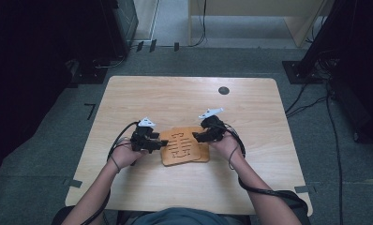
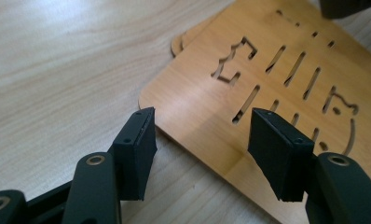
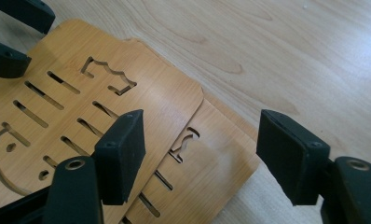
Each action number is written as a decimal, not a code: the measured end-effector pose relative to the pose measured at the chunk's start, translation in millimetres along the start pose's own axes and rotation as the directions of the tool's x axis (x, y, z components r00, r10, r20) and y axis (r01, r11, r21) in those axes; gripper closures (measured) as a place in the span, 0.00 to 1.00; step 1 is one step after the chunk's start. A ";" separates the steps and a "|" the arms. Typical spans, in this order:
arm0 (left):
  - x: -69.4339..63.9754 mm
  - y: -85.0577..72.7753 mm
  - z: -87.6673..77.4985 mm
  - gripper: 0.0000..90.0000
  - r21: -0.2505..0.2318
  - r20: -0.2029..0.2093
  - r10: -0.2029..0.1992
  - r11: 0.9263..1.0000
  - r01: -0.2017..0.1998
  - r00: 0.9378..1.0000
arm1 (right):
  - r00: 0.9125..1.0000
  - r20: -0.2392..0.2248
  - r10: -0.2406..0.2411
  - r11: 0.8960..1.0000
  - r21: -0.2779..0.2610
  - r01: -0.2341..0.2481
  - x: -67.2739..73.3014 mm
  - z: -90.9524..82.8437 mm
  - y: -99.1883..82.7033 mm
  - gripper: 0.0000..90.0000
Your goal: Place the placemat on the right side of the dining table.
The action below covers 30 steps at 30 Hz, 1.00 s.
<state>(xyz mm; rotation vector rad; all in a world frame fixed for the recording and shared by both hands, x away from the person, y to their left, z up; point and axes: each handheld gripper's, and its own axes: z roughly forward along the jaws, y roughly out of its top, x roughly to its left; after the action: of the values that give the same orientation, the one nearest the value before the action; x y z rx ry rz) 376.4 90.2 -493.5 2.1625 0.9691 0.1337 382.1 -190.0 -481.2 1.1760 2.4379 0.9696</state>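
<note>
Two thin wooden trivets (image 1: 183, 146) are lying stacked on the tabletop (image 1: 184, 98) between your hands. In the left gripper view, your left hand-held gripper (image 2: 202, 128) is standing spread astride the top board's corner, pinching nothing. In the right gripper view, your right hand-held gripper (image 3: 200, 140) is gaping over both overlapping corners. They're looking light, stiff and slick; be taking them by an edge.

Surface (image 1: 184, 93) bare wood all round the two stacked wooden boards (image 1: 182, 147), so room to pass on far, near & outer sides. Left tool (image 1: 162, 143) sits at boards' left edge, right tool (image 1: 196, 137) at right edge. Small dark disc (image 1: 224, 90) far back, well apart.
</note>
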 end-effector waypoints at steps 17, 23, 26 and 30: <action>-3.7 -4.1 7.9 0.42 0.001 0.030 0.021 1.000 -0.021 0.999 | 0.997 -0.069 0.016 1.000 0.004 -0.016 7.6 3.2 0.0 0.41; -4.2 -4.5 8.2 0.42 -0.002 0.028 0.018 1.000 -0.018 0.999 | 0.992 -0.112 0.055 0.998 0.040 -0.051 11.6 11.7 -1.0 0.43; -5.1 -4.5 8.2 0.42 0.001 0.023 0.025 1.000 -0.025 0.999 | 0.991 -0.114 0.074 0.996 0.051 -0.069 11.0 11.6 -0.3 0.44; -6.3 -4.5 8.7 0.42 0.000 0.019 0.024 1.000 -0.024 1.000 | 0.984 -0.142 0.108 0.993 0.070 -0.099 8.6 11.8 -0.2 0.47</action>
<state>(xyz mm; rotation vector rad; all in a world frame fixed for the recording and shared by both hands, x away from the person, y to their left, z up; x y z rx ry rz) 372.5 82.7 -501.4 2.1723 0.9323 0.1250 382.4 -178.1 -489.7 1.3077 2.5598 1.0495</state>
